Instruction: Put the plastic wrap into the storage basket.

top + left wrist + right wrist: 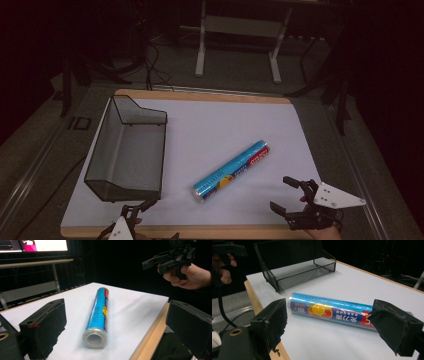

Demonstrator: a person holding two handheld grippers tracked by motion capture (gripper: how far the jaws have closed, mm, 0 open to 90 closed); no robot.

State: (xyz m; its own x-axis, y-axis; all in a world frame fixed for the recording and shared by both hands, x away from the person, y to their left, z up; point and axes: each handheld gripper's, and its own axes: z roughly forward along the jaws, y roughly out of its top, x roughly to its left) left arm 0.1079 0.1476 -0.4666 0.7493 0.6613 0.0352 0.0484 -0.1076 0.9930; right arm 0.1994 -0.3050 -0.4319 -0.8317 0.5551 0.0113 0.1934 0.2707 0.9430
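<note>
Work surface: a white sheet (210, 130) on a wood-edged table (200, 95), in a dark room with a grey floor and a pale metal stand (240, 30) beyond the far edge.

High view. Landmark: the blue roll (232, 171), lying flat and diagonal on the white sheet, near end toward the person. The black mesh basket (127, 150) stands to the left of the roll, apart from it, empty. The right gripper (287, 195) is to the right of the roll's near end, close to the table's near edge, with its jaws spread wide and nothing between them. The left gripper (136, 210) is at the near edge, left of the roll and just before the basket's near corner; its jaw state cannot be read from here.

Left gripper view. The roll (98, 315) lies ahead between the two black jaws, open end toward the camera. The jaws stand wide apart and touch nothing: released. The right gripper (160, 263), held in a hand (190, 276), is above and to the right of the roll.

Right gripper view. The roll (329, 311) lies crosswise beyond the jaws, its printed label visible. The jaws are spread wide; no contact with the roll is visible. The basket (299, 275) stands behind the roll. A hand (224, 270) shows at upper left.
</note>
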